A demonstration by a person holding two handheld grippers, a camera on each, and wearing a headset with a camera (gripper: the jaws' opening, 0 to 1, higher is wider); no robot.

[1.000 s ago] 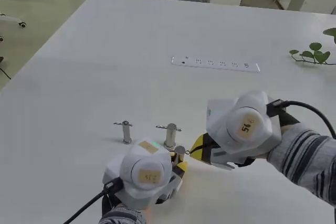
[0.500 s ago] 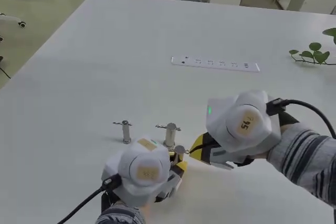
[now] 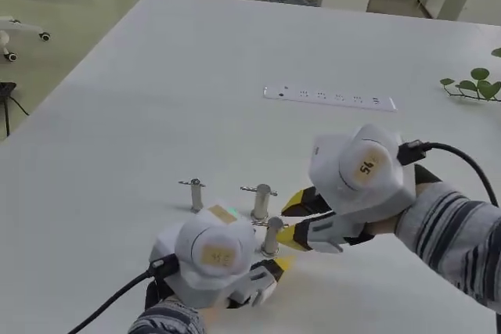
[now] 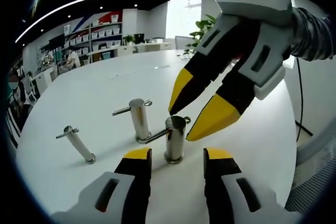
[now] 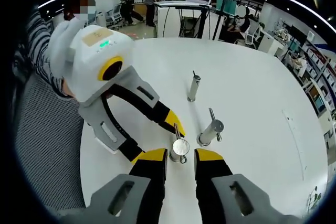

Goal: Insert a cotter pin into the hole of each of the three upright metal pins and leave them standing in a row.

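Three in view from the head, all upright metal on the white desk (image 3: 156,76): far pin (image 3: 196,194), middle pin (image 3: 261,202), near pin (image 3: 272,236), the near one set forward of the line of the other two. Left claw (image 3: 266,263) low beside the near pin; right claw (image 3: 291,224) reaching in from the right at its top. Well beyond, a power strip (image 3: 329,98).

From the left gripper view: own jaws spread, one on each side of the near pin's foot, apart from it, gripping nothing. Cotter pin (image 4: 156,135) lying across through the near pin's head, loop end to the right, shaft sticking out to the left. Right claw's tips parted above and below that loop, close to it, not visibly pinched on it. Far pin and middle pin each pierced the same way.

From the right gripper view: own jaws open, flanking the near pin seen from above, loop just between them. Left claw coming in from the left, jaws apart.

Judged step: seating the third and last cotter pin, apparently through its hole. Next move, by this reading: check the seating, nudge the loop home if short, then draw both claws straight back without tipping the near pin, and perhaps shift it into line with the others.
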